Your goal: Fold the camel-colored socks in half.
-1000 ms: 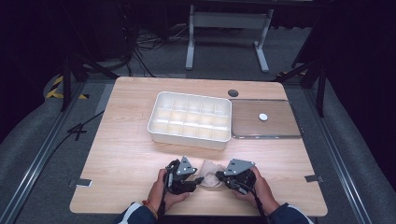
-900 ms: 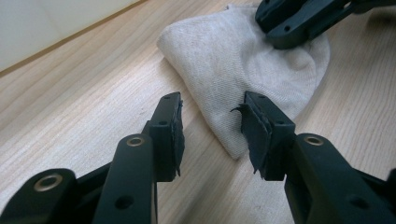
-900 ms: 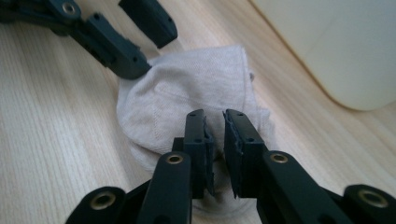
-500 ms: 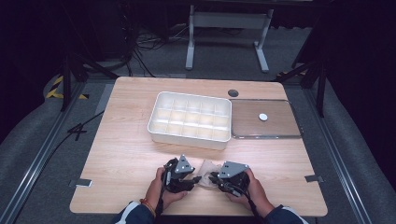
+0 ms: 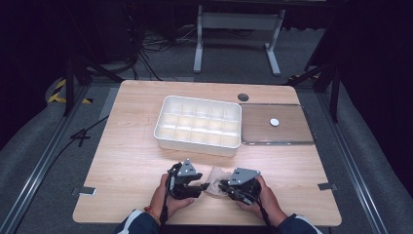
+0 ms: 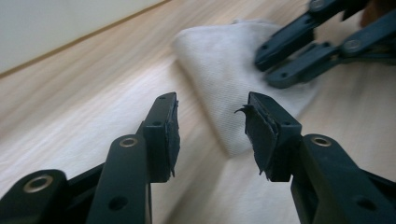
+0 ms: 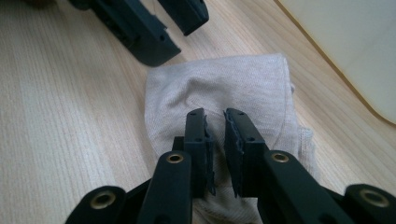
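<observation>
Two grippers: left gripper (image 6: 212, 128) open; right gripper (image 7: 215, 140) nearly closed over cloth (image 7: 233, 88).

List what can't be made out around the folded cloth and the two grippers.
- Whether the right gripper pinches the beige cloth: right gripper view, its nearly closed fingers cover the spot.
- The cloth's near end: right gripper view, hidden under the gripper body.
- What kind of garment the cloth is: high view, too small and covered by both grippers.
- The small white disc on the brown tray: high view, too small to identify.
</observation>
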